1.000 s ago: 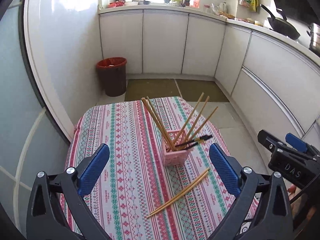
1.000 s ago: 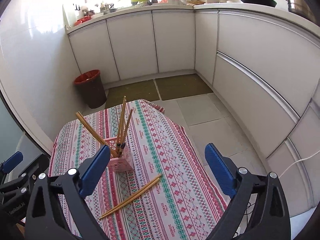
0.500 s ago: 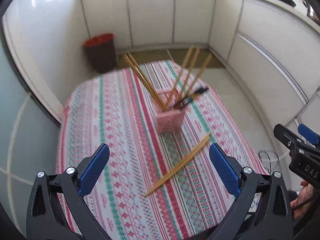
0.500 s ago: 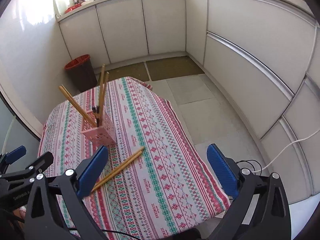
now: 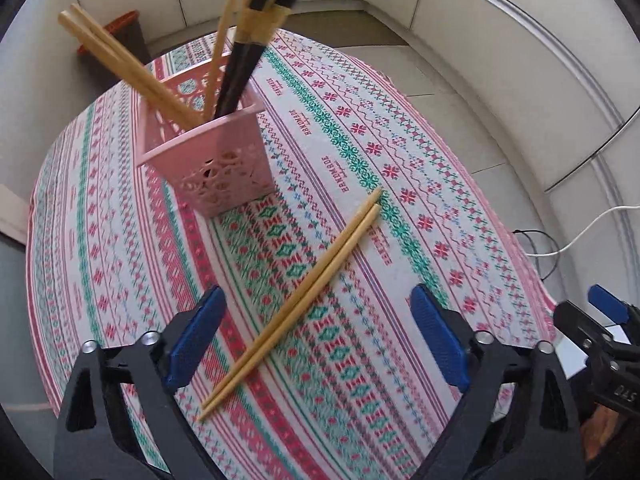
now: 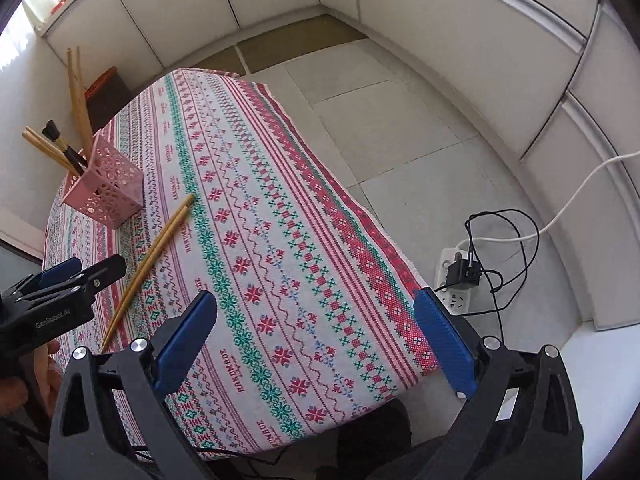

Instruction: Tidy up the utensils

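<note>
A pair of wooden chopsticks [image 5: 304,292] lies loose on the patterned tablecloth [image 5: 400,184], slanting from near left to far right. My left gripper [image 5: 316,340] hovers just above their near half, its jaws wide but closing, with nothing pressed between the blue pads. Beyond stands a pink perforated holder [image 5: 212,160] with several wooden chopsticks and a black pair in it. In the right wrist view the loose chopsticks [image 6: 152,256] and the holder [image 6: 106,188] lie to the left. My right gripper [image 6: 316,344] stands open over bare cloth near the table's right edge.
The table's right edge [image 6: 372,228] drops to a tiled floor. A white power strip [image 6: 456,276] with a black plug and cables lies there. White cabinets [image 6: 460,20] curve around the room. A red bin [image 5: 120,36] stands behind the table.
Both grippers have dropped toward the table and tilted downward, so the holder and loose chopsticks now look much larger and closer. The left jaws have narrowed slightly.
</note>
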`<state>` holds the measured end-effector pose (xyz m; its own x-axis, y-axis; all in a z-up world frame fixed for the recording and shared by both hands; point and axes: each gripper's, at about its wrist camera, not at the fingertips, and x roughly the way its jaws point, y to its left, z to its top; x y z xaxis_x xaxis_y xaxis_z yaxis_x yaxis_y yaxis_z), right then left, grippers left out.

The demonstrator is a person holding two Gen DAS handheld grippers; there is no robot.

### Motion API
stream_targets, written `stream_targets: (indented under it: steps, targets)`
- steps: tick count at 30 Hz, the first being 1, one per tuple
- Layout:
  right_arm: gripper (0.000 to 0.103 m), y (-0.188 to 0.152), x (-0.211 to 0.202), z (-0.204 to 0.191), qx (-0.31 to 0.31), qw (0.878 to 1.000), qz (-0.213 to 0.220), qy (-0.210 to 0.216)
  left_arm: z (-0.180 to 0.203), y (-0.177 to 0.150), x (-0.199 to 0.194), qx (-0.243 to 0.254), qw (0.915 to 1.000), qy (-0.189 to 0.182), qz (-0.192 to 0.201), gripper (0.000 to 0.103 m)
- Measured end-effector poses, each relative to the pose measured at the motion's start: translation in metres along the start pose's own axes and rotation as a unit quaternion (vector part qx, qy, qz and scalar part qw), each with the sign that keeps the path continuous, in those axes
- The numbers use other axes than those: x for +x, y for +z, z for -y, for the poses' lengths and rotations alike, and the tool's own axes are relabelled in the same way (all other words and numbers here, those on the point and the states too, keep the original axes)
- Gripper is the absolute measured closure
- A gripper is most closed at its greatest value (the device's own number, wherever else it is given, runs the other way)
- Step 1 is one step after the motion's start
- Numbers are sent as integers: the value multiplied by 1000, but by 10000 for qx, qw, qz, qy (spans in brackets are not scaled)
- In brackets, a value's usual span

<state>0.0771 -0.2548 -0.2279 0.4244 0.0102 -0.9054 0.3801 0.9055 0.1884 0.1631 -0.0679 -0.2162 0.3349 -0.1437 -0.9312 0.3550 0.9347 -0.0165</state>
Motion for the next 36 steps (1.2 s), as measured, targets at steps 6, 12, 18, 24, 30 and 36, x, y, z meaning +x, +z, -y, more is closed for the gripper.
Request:
stream_targets:
  steps: [6,12,18,24,30,36]
  targets:
    - [7,4,13,7,135,9997,-147,168,-27,8,27,-554,9981,-37,-265,55]
    - [7,5,19,6,175,9992,-252,269,-32,3,49,-523,9969,96,-575,56]
    - [7,4,18,7,203,9991,-259,270,-38,7,43,-679,9962,-195,-512,59]
    - [7,3,20,6,182,9991,-302,249,-45,8,50,-675,9957,-116,-624,58]
    - [7,2,21,7,223,9989,-328,240,-20,6,53,-56,9974,-349,-623,85]
    - [7,2,21,8,273,9988,-338,211,18,-1,53,710,9922,-699,-743,94]
